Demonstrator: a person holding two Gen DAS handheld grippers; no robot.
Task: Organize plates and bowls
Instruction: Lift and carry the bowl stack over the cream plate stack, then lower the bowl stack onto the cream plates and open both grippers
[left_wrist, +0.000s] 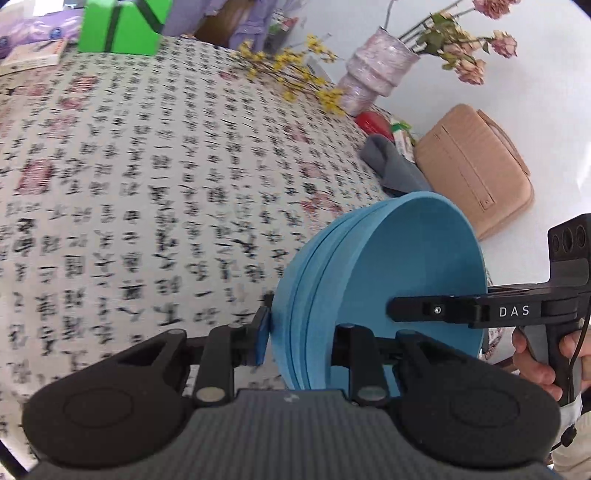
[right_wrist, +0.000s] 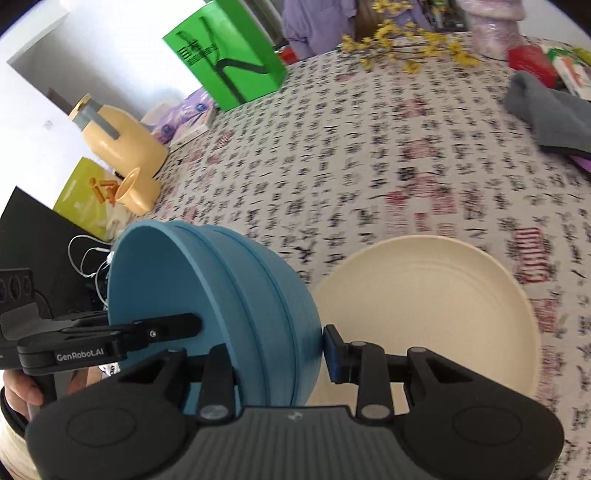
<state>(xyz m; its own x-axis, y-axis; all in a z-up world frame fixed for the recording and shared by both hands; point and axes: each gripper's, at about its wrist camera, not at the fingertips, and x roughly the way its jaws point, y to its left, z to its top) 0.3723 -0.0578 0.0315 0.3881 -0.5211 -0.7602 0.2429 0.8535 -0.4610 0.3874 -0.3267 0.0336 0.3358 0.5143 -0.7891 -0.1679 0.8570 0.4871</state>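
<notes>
Blue bowls, a nested stack of about three, tipped on edge and held off the counter between both tools.

Left hand-held gripper: clenched on the stack's wall, one blue pad against the outside at left, the other finger inside the bowl. It points steeply downward.

Right hand-held gripper: likewise clamped on the opposite wall, blue pad on the outer side at right, other finger inside. It also points steeply down. In the left wrist view this tool reaches into the bowl from the right, its handle gripped by a hand. In the right wrist view the left tool enters from the left, a hand on its handle.

Cream plate: lying flat on the counter just right of and ahead of the right hand-held gripper, partly behind its pad. Nothing lies on it.

Counter covering: cloth printed with black calligraphy and red seals, blurred.

Further from the left hand-held gripper: grey cloth ahead right, tan case beyond it, pink vase holding dried roses, yellow flower sprigs, green bag at the far edge.

Left of the right hand-held gripper: yellow plastic jug, yellow-green packet, black box.
</notes>
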